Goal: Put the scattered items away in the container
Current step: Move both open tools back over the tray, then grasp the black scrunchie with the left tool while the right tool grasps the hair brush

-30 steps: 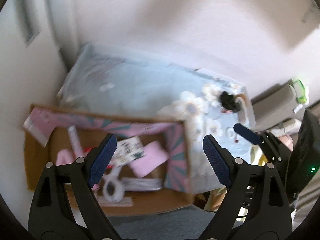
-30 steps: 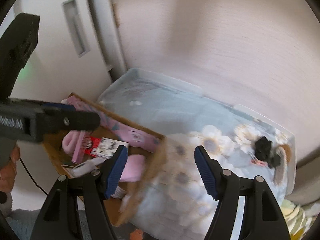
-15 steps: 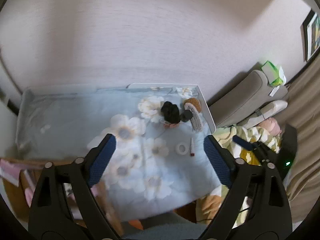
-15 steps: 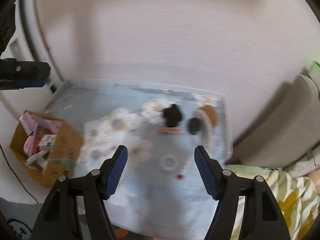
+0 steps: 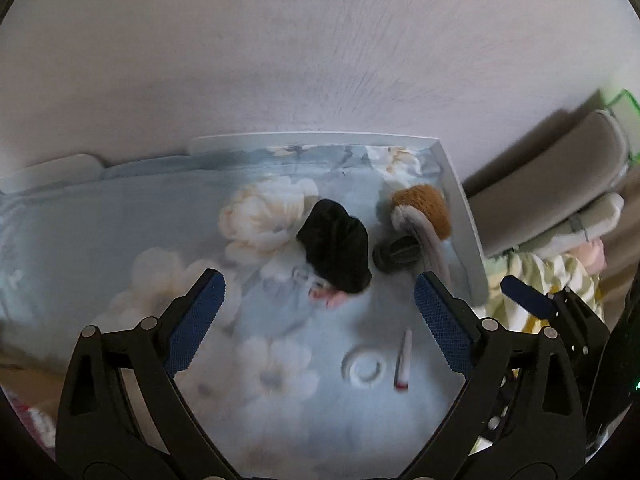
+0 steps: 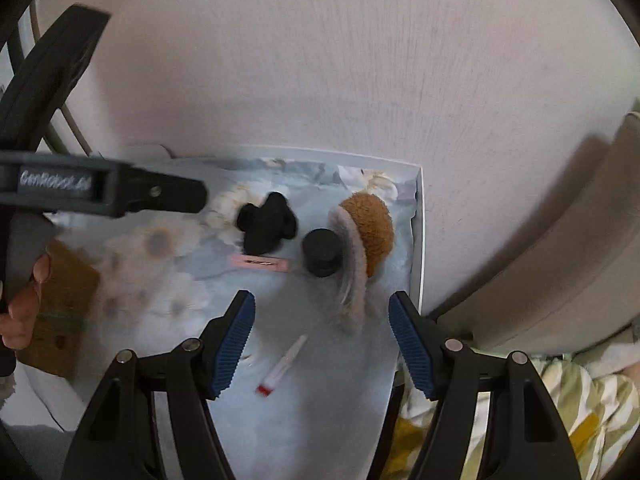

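Observation:
On the floral blue cloth lie a black cloth lump (image 5: 335,254) (image 6: 267,222), a pink clip (image 6: 260,263) (image 5: 330,297), a round black cap (image 6: 321,253) (image 5: 397,254), a brown and grey plush piece (image 6: 366,232) (image 5: 423,216), a white tube with a red end (image 6: 282,366) (image 5: 403,362) and a white ring (image 5: 366,369). My left gripper (image 5: 318,320) is open and empty above the cloth. My right gripper (image 6: 322,344) is open and empty above the tube. The cardboard box (image 6: 60,312) is at the left edge.
The cloth covers a white table (image 6: 416,240) against a pale wall. A grey cushion (image 5: 552,184) and striped bedding (image 6: 560,412) lie to the right. The left gripper's body (image 6: 100,192) crosses the upper left of the right wrist view.
Both grippers have swung right, away from the cardboard box and over the scattered items on the cloth's right end. Both stayed open and empty.

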{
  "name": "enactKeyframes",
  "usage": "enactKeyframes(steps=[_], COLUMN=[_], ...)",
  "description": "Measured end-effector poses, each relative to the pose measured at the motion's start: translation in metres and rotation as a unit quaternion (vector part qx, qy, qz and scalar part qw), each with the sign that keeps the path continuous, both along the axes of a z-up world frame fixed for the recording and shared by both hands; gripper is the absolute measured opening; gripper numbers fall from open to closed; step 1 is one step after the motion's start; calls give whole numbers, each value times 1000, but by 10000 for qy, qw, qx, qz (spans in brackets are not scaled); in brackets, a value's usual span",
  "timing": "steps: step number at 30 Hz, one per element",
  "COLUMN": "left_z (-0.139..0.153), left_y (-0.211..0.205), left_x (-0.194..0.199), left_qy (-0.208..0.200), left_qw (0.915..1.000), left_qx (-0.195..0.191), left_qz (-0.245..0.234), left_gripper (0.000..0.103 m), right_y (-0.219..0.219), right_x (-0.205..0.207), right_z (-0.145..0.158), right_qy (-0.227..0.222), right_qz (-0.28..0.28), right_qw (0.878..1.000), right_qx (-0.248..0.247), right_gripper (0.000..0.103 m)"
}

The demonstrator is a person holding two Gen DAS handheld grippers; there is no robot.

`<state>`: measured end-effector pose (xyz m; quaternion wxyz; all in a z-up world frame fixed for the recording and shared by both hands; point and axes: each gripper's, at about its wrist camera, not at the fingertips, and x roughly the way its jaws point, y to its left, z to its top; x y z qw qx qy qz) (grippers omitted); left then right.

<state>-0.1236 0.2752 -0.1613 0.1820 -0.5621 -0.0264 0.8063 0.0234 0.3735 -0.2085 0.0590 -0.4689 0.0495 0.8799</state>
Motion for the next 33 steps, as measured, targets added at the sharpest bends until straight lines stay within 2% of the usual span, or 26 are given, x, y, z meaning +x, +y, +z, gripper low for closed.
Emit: enactKeyframes(steps=[4,11,13,14,16,18,20,25,33], left_z=[-25,-55,-60,-61,-64,-64,-64,-61,-31], left_y=[17,29,31,32,33,32,31,23,-1], left_x=[-15,-28,-28,-28,-27,-26,-25,-22,-14], left_qy=[22,-15,-3,-5,-29,-18,-17,-8,184], left_qw=[9998,9987,9980,9977,9980,9983,9985,9990,9989], left_qx=[-209,-482,-632,-669,-634,-581,-543,-431,-266], left_qz=[72,136,87,62,19,12,0,62,327], left_gripper=[96,91,81,73,62,49,37,21,17], right_y=[14,25,27,27,26,25,25,34,38], right_x=[-17,-28,-30,-31,-33,-36,-37,-33,-16], right_z=[-27,-47,-50,-50,-53,-56,-60,-57,-38], right_qy=[-115,-180,-174,-153,-194,-268,-346,-306,-135], right_qz=[74,242,248,259,285,329,328,100,-91], right_qw=[9997,9991,9992,9991,9990,9988,9986,9994,9997], right_qx=[205,288,276,286,290,253,243,133,171], right_gripper=[65,57,56,55,53,34,26,20,18])
